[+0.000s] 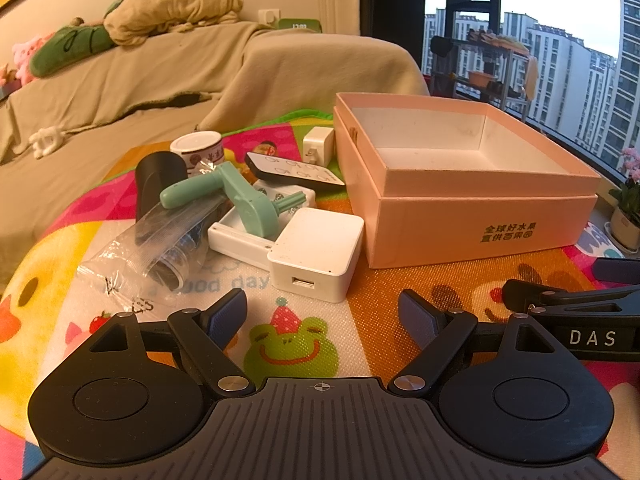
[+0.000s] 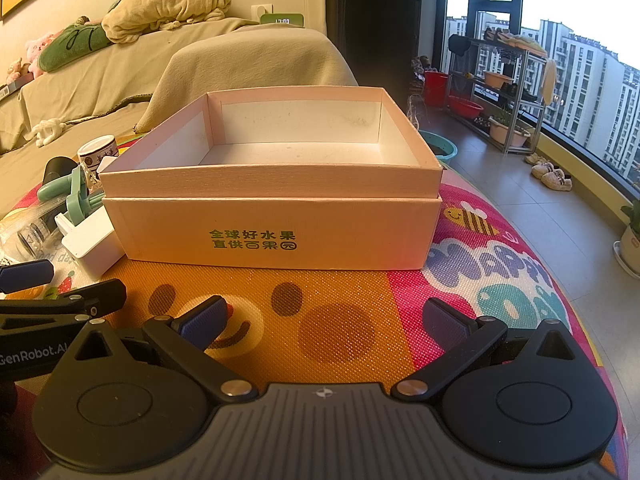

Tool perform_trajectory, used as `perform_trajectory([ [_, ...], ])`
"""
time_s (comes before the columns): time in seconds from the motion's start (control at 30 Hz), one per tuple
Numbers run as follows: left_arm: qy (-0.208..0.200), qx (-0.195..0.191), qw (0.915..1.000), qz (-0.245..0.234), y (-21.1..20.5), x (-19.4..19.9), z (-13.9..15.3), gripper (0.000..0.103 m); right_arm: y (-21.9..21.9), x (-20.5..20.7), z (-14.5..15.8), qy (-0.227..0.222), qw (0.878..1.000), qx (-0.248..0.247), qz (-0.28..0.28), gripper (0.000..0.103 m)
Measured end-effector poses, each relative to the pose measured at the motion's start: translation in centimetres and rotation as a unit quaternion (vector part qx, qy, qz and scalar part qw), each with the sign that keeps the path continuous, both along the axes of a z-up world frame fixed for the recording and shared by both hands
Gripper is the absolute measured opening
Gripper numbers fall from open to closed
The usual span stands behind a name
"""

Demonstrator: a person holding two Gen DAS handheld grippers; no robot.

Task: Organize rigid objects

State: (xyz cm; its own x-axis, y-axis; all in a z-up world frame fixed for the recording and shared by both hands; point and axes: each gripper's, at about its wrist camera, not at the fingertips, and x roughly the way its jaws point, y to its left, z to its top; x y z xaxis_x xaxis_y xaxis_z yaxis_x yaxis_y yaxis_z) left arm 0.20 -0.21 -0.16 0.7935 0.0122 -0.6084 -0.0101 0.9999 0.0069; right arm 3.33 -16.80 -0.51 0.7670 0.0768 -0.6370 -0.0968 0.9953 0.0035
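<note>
An open pink cardboard box stands empty on the colourful mat. Left of it lies a pile: a white USB charger, a mint green hand tool, a white tray, a black remote, a black cylinder, a white jar, a small white plug and a clear plastic bag. My left gripper is open and empty, just short of the charger. My right gripper is open and empty, in front of the box.
The mat covers a low table whose right edge drops to the floor. A covered sofa stands behind. A shelf rack with basins and a potted plant are by the window. Each gripper shows at the edge of the other's view.
</note>
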Motion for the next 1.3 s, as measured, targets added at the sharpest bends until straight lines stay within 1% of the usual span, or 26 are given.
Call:
perform_trajectory([
  [0.83, 0.000, 0.000, 1.0000, 0.000, 0.0, -0.1, 0.1, 0.088, -0.1, -0.1, 0.0, 0.000, 1.000, 0.001, 0.000, 0.103],
  [0.93, -0.004, -0.018, 0.9998, 0.000, 0.6, -0.4, 0.2, 0.086, -0.6, 0.0, 0.0, -0.001, 1.000, 0.015, 0.001, 0.103],
  [0.97, -0.006, -0.031, 0.9995, -0.001, 0.9, -0.6, 0.3, 0.086, -0.8, 0.0, 0.2, 0.001, 1.000, 0.023, 0.003, 0.103],
  [1.03, -0.005, -0.057, 0.9983, -0.010, 1.6, -1.2, 0.7, 0.085, -1.1, 0.3, 0.4, 0.018, 0.999, 0.021, 0.022, 0.103],
  [1.1, -0.019, -0.074, 0.9969, -0.019, 2.6, -2.1, 1.6, 0.083, -1.0, 0.3, 0.5, 0.031, 0.999, 0.004, 0.040, 0.103],
  [1.13, -0.040, -0.075, 0.9963, -0.015, 3.3, -2.5, 2.4, 0.083, -1.0, 0.3, 0.5, 0.034, 0.998, -0.001, 0.044, 0.103],
  [1.2, -0.089, -0.066, 0.9937, 0.019, 5.3, -2.9, 4.2, 0.083, -1.0, 0.4, 0.7, 0.041, 0.998, -0.003, 0.046, 0.103],
  [1.23, -0.110, -0.062, 0.9909, 0.045, 6.7, -2.7, 5.1, 0.083, -0.9, 0.6, 0.7, 0.043, 0.998, -0.004, 0.045, 0.103],
  [1.27, -0.120, -0.060, 0.9887, 0.068, 8.0, -2.0, 5.7, 0.083, -0.9, 0.6, 0.8, 0.046, 0.998, -0.005, 0.043, 0.103],
  [1.3, -0.116, -0.060, 0.9875, 0.089, 9.6, -0.7, 6.1, 0.083, -0.9, 0.7, 0.8, 0.046, 0.998, -0.006, 0.043, 0.103],
])
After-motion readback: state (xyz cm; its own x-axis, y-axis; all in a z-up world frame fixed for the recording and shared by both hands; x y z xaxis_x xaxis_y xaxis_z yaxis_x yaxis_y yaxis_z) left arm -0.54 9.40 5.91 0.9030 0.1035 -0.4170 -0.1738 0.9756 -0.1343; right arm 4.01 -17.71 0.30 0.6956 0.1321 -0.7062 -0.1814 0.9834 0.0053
